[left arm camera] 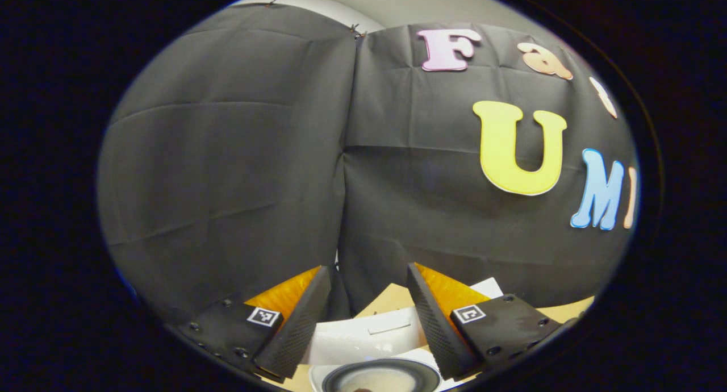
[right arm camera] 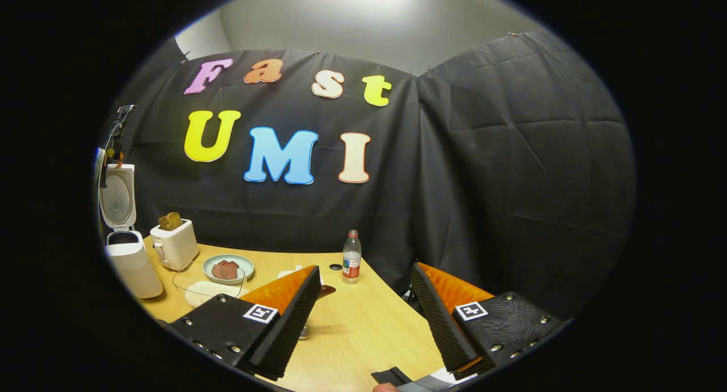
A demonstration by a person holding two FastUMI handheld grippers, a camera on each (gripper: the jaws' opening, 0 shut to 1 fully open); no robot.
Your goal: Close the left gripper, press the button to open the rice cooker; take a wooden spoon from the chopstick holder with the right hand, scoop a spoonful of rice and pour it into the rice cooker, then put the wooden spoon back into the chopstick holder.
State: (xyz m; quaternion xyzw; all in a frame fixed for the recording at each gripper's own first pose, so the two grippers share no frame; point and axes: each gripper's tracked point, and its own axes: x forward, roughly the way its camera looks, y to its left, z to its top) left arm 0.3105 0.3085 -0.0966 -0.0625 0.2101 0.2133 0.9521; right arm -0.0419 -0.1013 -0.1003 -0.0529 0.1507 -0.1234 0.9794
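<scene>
In the right gripper view the white rice cooker stands at the table's far left with its lid raised upright. My right gripper is open over the table with nothing between its fingers. A brown wooden spoon tip pokes out from behind its left finger, above a ribbed metal holder base. In the left gripper view my left gripper is open right above the rice cooker's open pot, and the white lid rises just behind the pot.
A white toaster with toast stands beside the cooker. Near it are a plate with brown food, a clear bowl and a water bottle. The wooden table curves away at the right. A dark object lies at the near edge.
</scene>
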